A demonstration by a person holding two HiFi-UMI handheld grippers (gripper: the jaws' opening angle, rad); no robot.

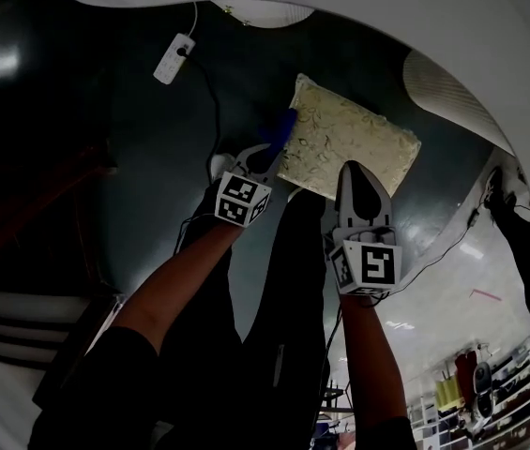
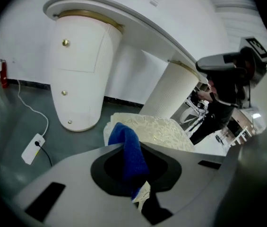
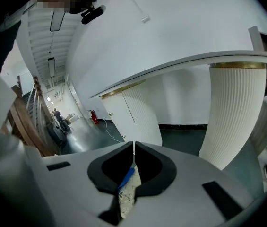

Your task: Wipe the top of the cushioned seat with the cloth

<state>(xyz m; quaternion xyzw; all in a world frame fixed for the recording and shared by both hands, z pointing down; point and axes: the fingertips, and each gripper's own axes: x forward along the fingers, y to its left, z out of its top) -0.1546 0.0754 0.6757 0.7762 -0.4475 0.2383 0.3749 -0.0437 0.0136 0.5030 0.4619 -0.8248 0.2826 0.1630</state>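
Observation:
A cream patterned seat cushion (image 1: 347, 146) lies flat on the dark grey floor (image 1: 152, 148). My left gripper (image 1: 281, 131) is shut on a blue cloth (image 1: 278, 129), which touches the cushion's near left edge. In the left gripper view the cloth (image 2: 129, 150) hangs bunched between the jaws, with the cushion (image 2: 159, 129) just beyond. My right gripper (image 1: 355, 174) hovers over the cushion's near edge, jaws closed together with nothing in them. In the right gripper view, its shut jaws (image 3: 133, 150) leave a slit showing a bit of cushion (image 3: 126, 200) and cloth (image 3: 127, 177).
A white power strip (image 1: 173, 59) with a black cable lies on the floor left of the cushion. A curved white table (image 2: 138, 20) stands over it on a smooth pedestal (image 2: 79, 74) and a ribbed column (image 3: 232, 112). A person (image 2: 223, 98) stands to the right.

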